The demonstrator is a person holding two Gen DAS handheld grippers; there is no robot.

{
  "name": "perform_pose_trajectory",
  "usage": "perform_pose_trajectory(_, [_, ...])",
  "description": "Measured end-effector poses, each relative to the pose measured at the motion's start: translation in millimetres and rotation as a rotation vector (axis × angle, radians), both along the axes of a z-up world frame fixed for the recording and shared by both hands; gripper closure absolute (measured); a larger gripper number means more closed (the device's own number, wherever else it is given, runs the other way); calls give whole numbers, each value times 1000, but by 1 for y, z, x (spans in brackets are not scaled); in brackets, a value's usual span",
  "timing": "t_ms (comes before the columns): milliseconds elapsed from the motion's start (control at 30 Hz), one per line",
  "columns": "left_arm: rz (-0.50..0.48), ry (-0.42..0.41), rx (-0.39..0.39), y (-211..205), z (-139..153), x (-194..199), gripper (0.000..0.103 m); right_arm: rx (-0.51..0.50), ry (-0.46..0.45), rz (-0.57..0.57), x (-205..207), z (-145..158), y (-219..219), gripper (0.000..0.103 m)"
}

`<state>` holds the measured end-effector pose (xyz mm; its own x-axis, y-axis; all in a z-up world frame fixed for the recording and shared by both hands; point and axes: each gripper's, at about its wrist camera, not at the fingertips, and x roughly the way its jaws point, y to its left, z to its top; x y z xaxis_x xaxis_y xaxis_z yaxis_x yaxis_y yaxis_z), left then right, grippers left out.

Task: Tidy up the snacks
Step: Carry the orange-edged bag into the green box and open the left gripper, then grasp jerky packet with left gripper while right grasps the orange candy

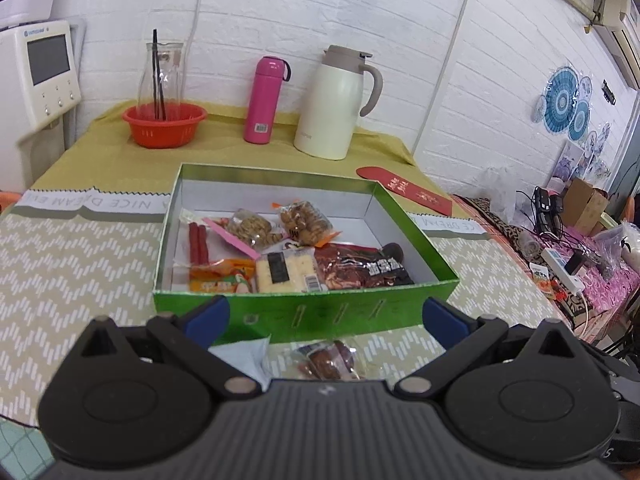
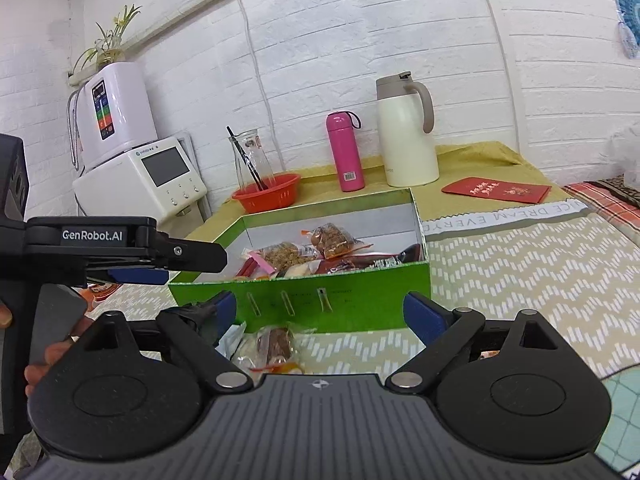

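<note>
Both my grippers, left (image 1: 326, 316) and right (image 2: 320, 312), hover wide open and empty before the box (image 1: 304, 308), already holding most snacks; one packet (image 2: 276, 344) waits between my right gripper's fingers on the counter (image 2: 520, 280).

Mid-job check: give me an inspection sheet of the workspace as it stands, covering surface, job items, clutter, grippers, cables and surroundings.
Surface: table under a patterned cloth with chevron marks.
Job's things: open green box holds several wrapped snacks; a brown wrapped snack and a pale blue packet lie outside, in front of the box.
Clutter: red basket with glass carafe, pink bottle, cream jug, red envelope.
Grippers: left gripper open, empty; right gripper open, empty, above the loose snack.
Cables: power strip with tangled leads at right.
Surroundings: white brick wall, white appliance at left.
</note>
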<state>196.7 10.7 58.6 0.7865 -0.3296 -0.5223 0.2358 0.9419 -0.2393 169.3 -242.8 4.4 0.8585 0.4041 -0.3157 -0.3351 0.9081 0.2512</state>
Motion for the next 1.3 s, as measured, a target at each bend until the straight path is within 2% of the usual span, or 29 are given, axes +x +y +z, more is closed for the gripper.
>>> perform_pose_trajectory(200, [-36, 5, 11, -1, -23, -44, 1, -90, -3, -64, -43, -25, -8, 0])
perform_pose_trajectory(300, [-88, 34, -25, -9, -40, -57, 1, -131, 27, -94, -54, -39, -9, 0])
perform_pose_trajectory(400, [-145, 84, -57, -22, -57, -56, 1, -185, 33, -126, -62, -50, -10, 0])
perform_pose_trajectory(467, [-162, 104, -35, -32, -66, -51, 1, -214, 34, -142, -63, -53, -13, 0])
perform_pose_trajectory(567, [-166, 92, -15, -45, -70, -43, 2, -230, 27, -179, -68, -56, -20, 0])
perform_pose_trajectory(600, [-167, 89, -11, -49, -70, -40, 9, -226, 29, -192, -69, -57, -23, 0])
perform_pose_trajectory(633, [-166, 90, -1, -54, -71, -37, 27, -219, 32, -202, -69, -57, -27, 0])
perform_pose_trajectory(700, [-162, 107, 22, -61, -75, -27, 47, -206, 39, -213, -69, -58, -32, 0])
perform_pose_trajectory(767, [-142, 120, 37, -65, -81, -18, 48, -200, 42, -214, -70, -58, -37, 0])
perform_pose_trajectory(800, [-138, 105, 43, -66, -82, -18, 52, -203, 39, -214, -70, -57, -39, 0])
perform_pose_trajectory(867, [-144, 93, 70, -68, -82, -19, 73, -215, 35, -212, -67, -56, -42, 0])
perform_pose_trajectory(967, [-185, 112, 45, -60, -81, -26, 75, -241, 46, -182, -53, -52, -45, 0])
perform_pose_trajectory(1100, [-179, 119, 19, -40, -81, -45, 75, -271, 72, -162, -21, -43, -50, 0])
perform_pose_trajectory(1233, [-171, 120, 6, -26, -83, -59, 75, -295, 135, -112, 20, -45, -46, 0])
perform_pose_trajectory(1267, [-169, 120, 5, -24, -82, -61, 74, -300, 155, -105, 29, -47, -46, 2])
perform_pose_trajectory(1300, [-167, 120, 3, -22, -82, -63, 74, -303, 167, -103, 36, -49, -46, 8])
